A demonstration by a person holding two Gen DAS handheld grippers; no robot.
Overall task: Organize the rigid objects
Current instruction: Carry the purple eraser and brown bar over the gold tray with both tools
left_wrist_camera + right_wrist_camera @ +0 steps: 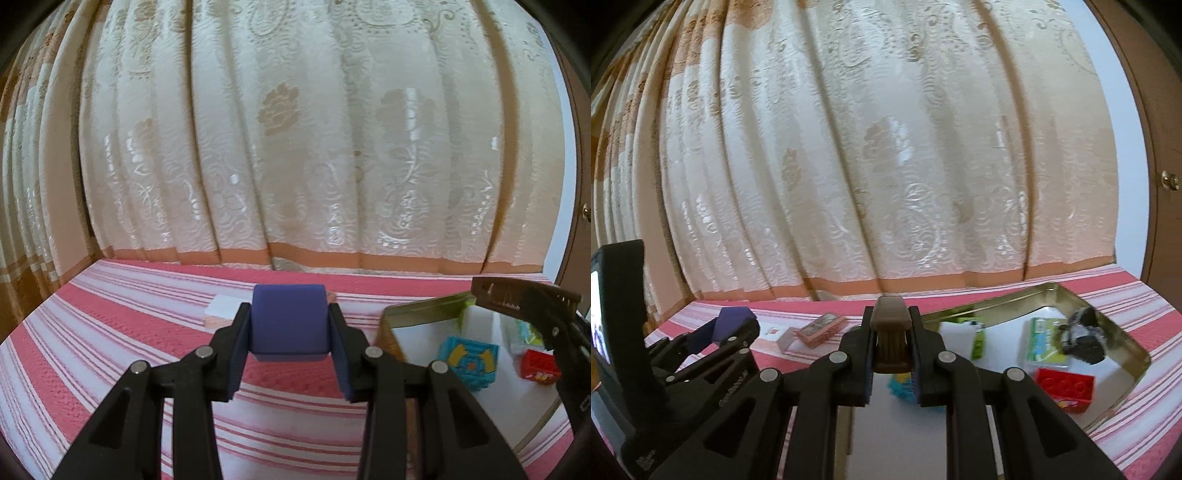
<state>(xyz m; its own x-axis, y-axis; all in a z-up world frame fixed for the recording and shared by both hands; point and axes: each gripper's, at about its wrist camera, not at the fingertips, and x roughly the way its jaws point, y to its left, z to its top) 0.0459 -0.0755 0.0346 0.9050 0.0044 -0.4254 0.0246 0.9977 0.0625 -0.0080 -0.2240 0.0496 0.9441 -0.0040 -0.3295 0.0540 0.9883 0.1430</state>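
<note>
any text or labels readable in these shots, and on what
None reads clearly.
Left gripper: embossed word on its arm, too blurred to read.
Red box: yellow print, too blurred.
Green packet: print too small.
Pink box: picture label, no legible words.
Purple block: blank.

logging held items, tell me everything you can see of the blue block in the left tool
The blue block is a plain, matte, dark blue-purple cuboid with slightly rounded edges; it looks like foam or painted wood, though I cannot tell which. The left tool is shut on it, pads pressing its two side faces. It is held level above the pink striped cloth, touching nothing else. The right wrist view shows it left of the metal tray.
</note>
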